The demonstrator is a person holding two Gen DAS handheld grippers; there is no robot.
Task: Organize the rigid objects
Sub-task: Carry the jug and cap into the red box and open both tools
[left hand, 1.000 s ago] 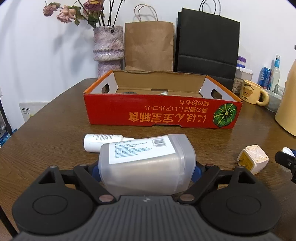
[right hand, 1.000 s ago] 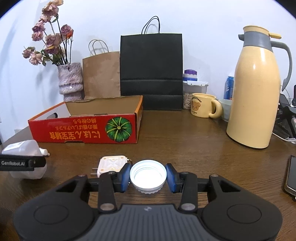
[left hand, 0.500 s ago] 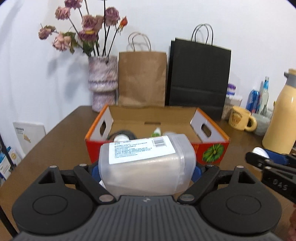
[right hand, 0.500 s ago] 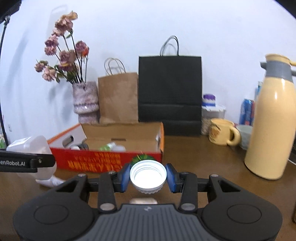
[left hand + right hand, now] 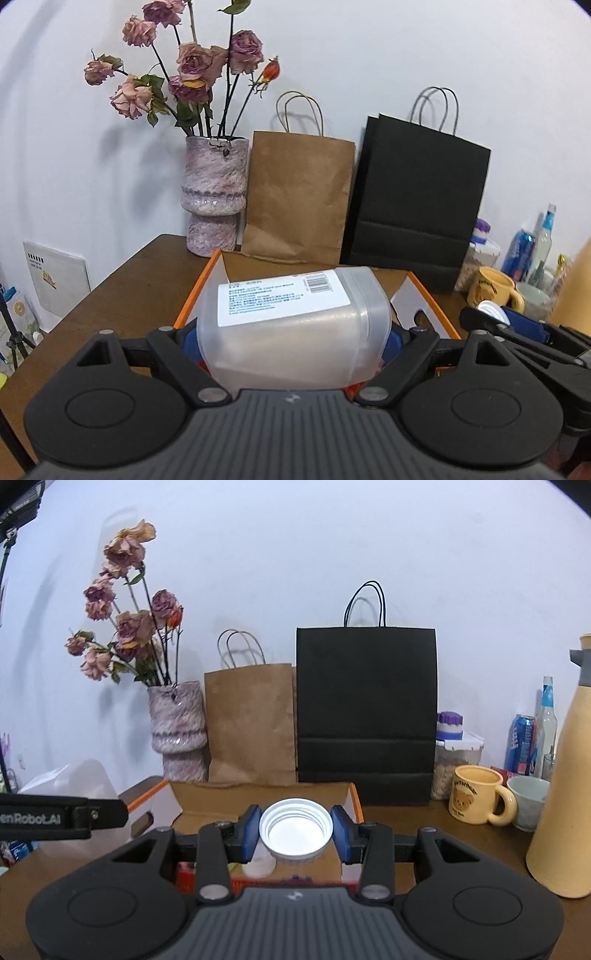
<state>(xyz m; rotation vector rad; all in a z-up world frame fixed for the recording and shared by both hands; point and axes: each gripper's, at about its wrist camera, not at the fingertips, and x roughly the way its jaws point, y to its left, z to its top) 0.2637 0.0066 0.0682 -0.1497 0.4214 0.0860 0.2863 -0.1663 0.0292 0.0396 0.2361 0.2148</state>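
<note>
My left gripper (image 5: 291,343) is shut on a translucent plastic jar (image 5: 291,328) with a white label, held above the near end of the open red cardboard box (image 5: 199,291). My right gripper (image 5: 295,830) is shut on a white screw lid (image 5: 295,829), open side facing me, held above the same box (image 5: 207,801). A small white item (image 5: 258,866) lies in the box under the lid. The jar also shows at the left of the right wrist view (image 5: 74,779), and the right gripper at the right of the left wrist view (image 5: 517,328).
Behind the box stand a vase of dried roses (image 5: 214,199), a brown paper bag (image 5: 299,199) and a black paper bag (image 5: 417,206). To the right are a yellow bear mug (image 5: 476,794), a bowl (image 5: 528,801), cans and a tall yellow thermos (image 5: 565,794).
Both grippers have risen from the table and moved forward over the box, each still holding its object. The tube and the white plug left on the table are out of view.
</note>
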